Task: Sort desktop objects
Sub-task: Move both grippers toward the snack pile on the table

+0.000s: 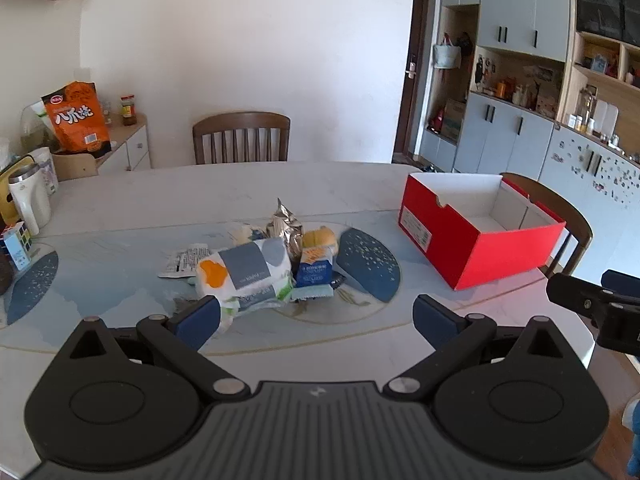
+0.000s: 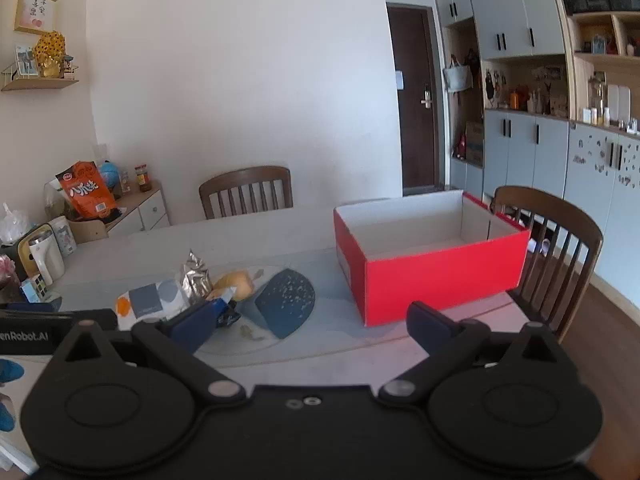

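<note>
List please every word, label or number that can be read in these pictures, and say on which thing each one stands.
"八爪烧": on the orange snack bag on the side cabinet.
"enRobot.AI": on the black left hand-held gripper, cut off at the picture's edge.
Too small or blurred to read: the label on the red box, the blue packet, the grey band on the patterned pack, the framed picture.

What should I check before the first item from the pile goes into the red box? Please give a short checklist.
1. Left gripper open and holding nothing: ok.
2. Right gripper open and holding nothing: ok.
3. Red box open on top, no lid: ok.
4. Box has free space: ok as far as seen; the floor is partly hidden.
5. Tissue pack nearest to the left gripper, nothing on top: ok.
6. Items under the pile: cannot tell.
</note>
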### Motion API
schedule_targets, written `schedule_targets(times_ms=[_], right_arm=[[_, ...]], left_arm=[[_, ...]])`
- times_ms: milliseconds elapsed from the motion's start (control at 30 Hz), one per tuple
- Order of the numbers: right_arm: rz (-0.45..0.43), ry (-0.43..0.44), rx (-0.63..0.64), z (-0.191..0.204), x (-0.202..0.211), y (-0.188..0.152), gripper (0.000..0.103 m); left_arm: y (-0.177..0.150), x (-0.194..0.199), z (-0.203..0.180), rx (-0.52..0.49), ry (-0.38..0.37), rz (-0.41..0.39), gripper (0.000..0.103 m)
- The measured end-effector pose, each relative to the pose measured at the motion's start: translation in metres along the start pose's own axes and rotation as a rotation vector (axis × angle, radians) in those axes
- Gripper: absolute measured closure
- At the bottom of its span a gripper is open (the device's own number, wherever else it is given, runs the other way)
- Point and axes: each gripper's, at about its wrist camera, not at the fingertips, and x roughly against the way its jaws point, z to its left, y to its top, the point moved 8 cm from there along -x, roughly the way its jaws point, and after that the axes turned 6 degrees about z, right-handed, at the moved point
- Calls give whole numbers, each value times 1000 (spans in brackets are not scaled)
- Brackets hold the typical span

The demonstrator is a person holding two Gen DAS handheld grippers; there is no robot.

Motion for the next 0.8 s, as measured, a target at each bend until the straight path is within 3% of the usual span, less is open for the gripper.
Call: schedule_targets(times_ms=[400,633,800], right_arm=[[30,30,51,22,-22,10,6],[75,62,67,46,-62,9,6],[114,84,71,64,-94,13,6]], left_arm=[[5,-10,24,39,51,-3,0],[3,-36,65,28,101,-6,0],[0,-65,95,22,116,36,1]])
